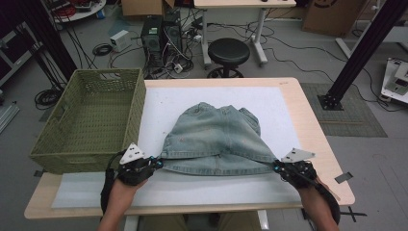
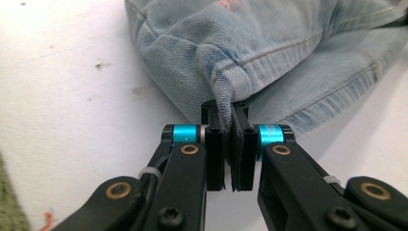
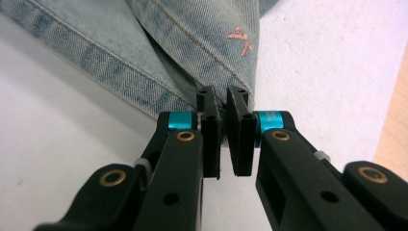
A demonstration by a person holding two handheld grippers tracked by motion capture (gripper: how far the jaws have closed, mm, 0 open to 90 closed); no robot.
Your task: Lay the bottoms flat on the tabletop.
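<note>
Garment: I have a faded denim skirt (image 1: 216, 137) lying flat on the white mat (image 1: 159, 103) that covers the surface (image 1: 315, 130), its waistband at the far end and its hem toward me.
Left tongs: my left tongs (image 1: 159, 162) sit at the near left corner of the hem; in the left gripper view (image 2: 230, 144) the jaws are pinched tight on a puckered fold of denim (image 2: 269, 48) that rises between the pads.
Right tongs: my right tongs (image 1: 276, 166) are at the near right corner of the hem; in the right gripper view (image 3: 223, 137) the jaws are drawn narrow, clamped on the edge of the cloth (image 3: 192, 43), beside a small pink embroidered mark (image 3: 240, 41).
Hem: it runs stretched between my two grips, just above the mat at both corners.
Basket: a green woven basket (image 1: 94, 122) stands at the left of the surface, just beside the skirt, overhanging the edge.
Beyond: a black stool (image 1: 228, 53) is on the floor behind the surface.
</note>
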